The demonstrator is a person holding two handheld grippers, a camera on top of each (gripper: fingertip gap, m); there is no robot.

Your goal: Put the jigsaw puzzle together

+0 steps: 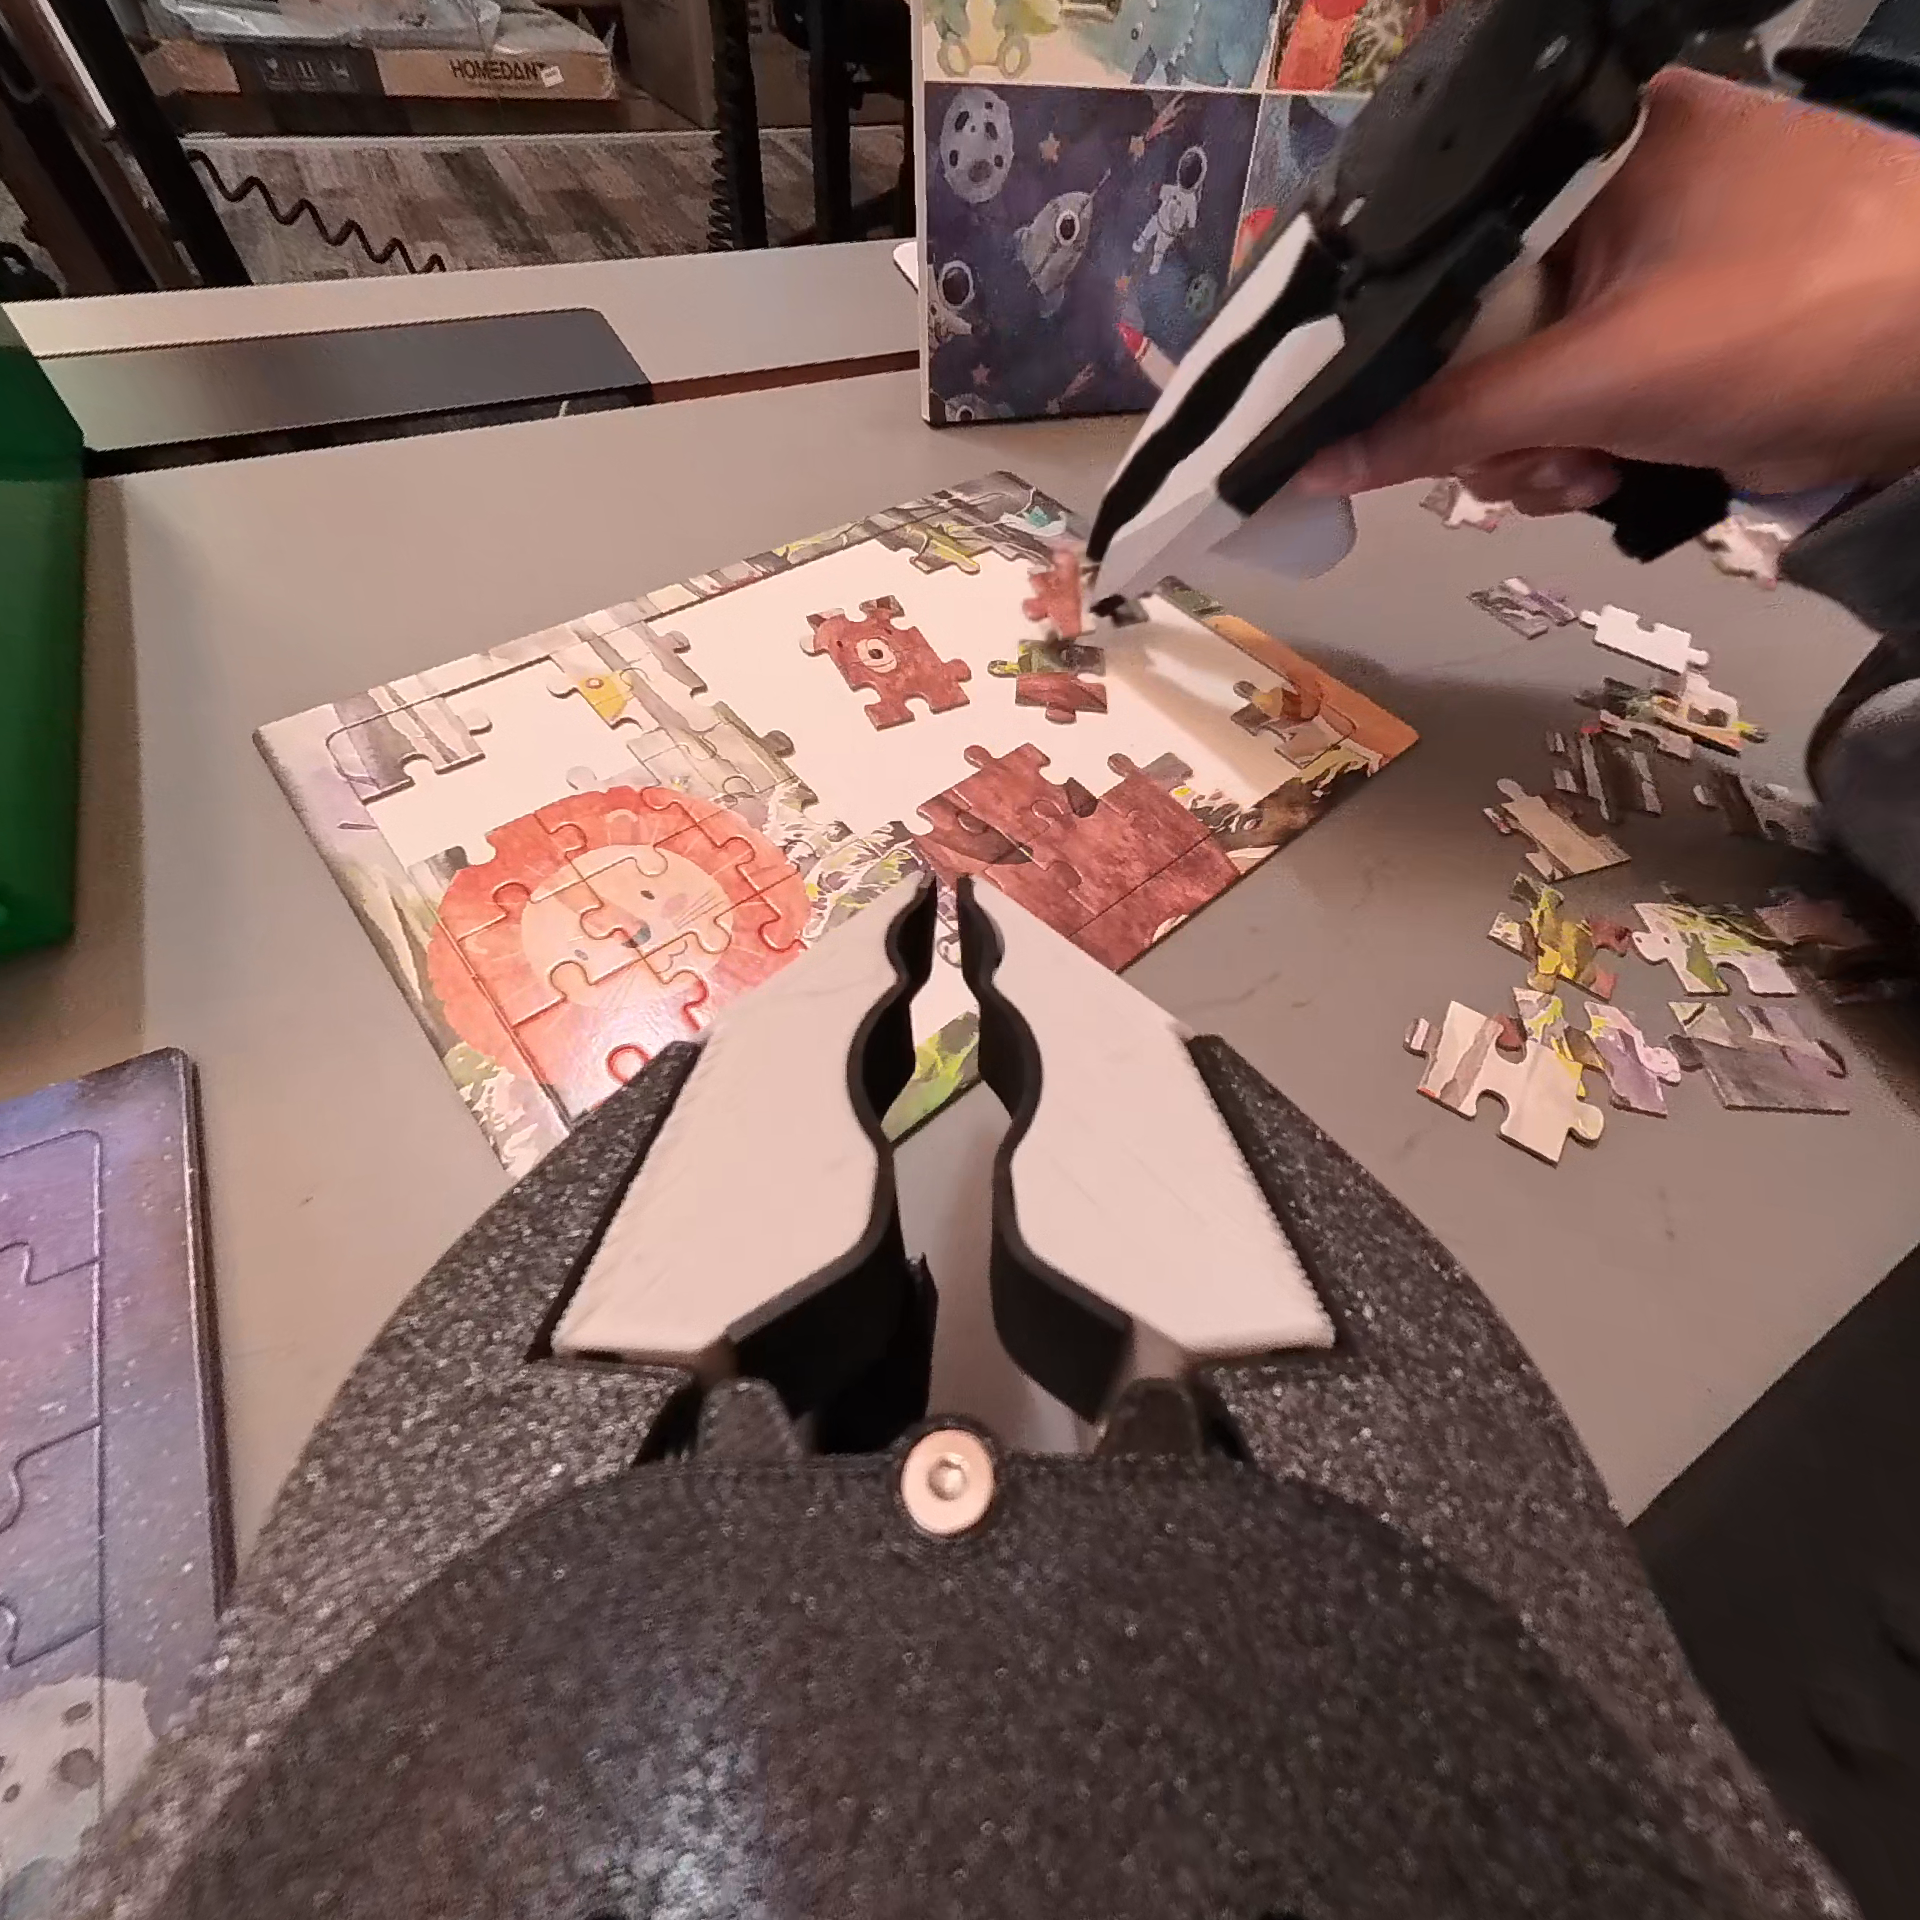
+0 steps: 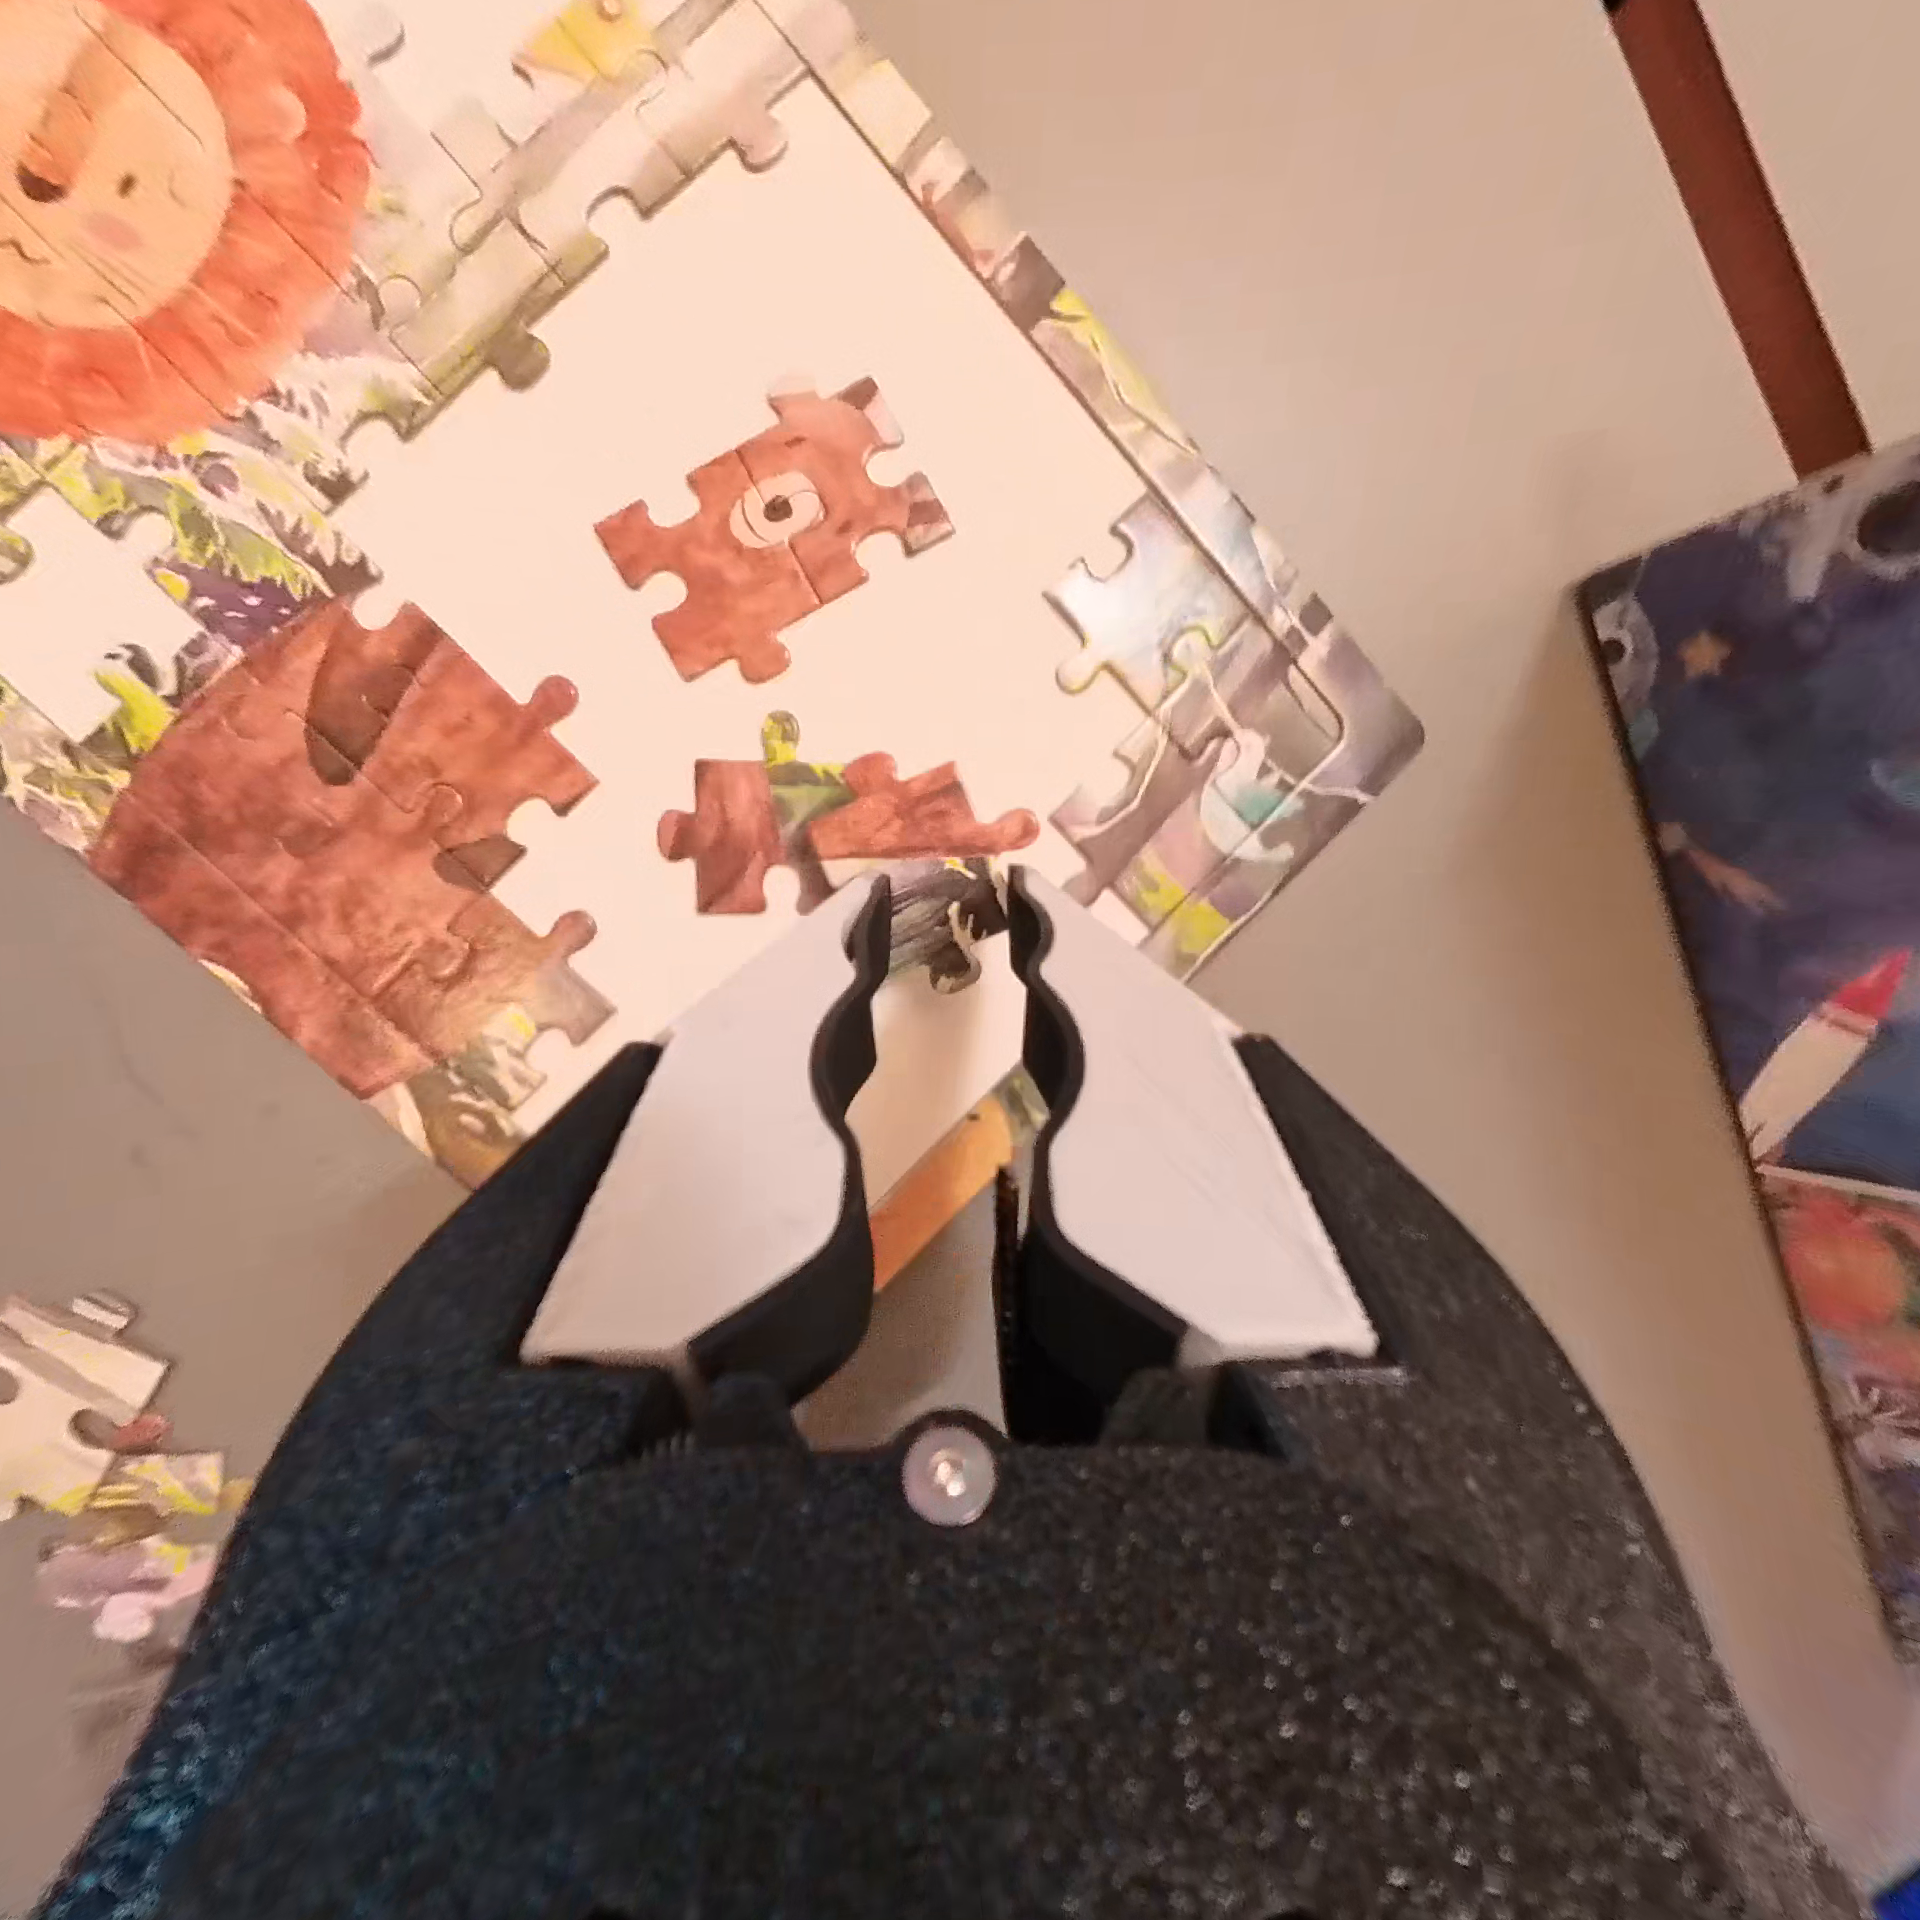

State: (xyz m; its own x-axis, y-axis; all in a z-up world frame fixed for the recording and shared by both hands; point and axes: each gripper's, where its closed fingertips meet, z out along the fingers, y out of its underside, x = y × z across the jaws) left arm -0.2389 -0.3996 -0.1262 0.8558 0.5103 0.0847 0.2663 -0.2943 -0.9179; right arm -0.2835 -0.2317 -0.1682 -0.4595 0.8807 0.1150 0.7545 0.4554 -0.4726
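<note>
So the puzzle board (image 1: 748, 644) is lying flat on the grey table (image 1: 312, 520), only partly filled: the lion (image 1: 623, 904) is done, a brown block (image 1: 1081, 831) is joined up at the near edge, and a two-piece bear face (image 1: 894, 665) is parked on its own on the bare white middle. The right gripper (image 2: 945, 894) is narrowed down on what looks like a brown piece (image 2: 914, 816), pinched by one end only and held tilted just over a brown-and-green piece (image 2: 727, 831) lying on the board. The left gripper (image 1: 945, 894) is nearly closed with nothing in it, hovering over the board's near edge. Biggest worry, honestly: with so little of the piece gripped, it could be twisted or dropped the moment it's pressed down, and since it's tilted, one tab could be jammed on top of its neighbour instead of being seated. The brown-and-green piece isn't locked into anything, so it could be shoved sideways by the incoming piece or by the fingertips (image 2: 1023, 914). Same goes for the bear face, which could be knocked out of place. The board itself isn't being held down as far as can be seen, so it could be slid across the table by any sideways push. The heap of loose pieces (image 1: 1621, 935) sits near the table's edge by the hand (image 1: 1662, 312), so a few could be swept off. Whether the held piece even belongs in that spot can't be told from here.
</note>
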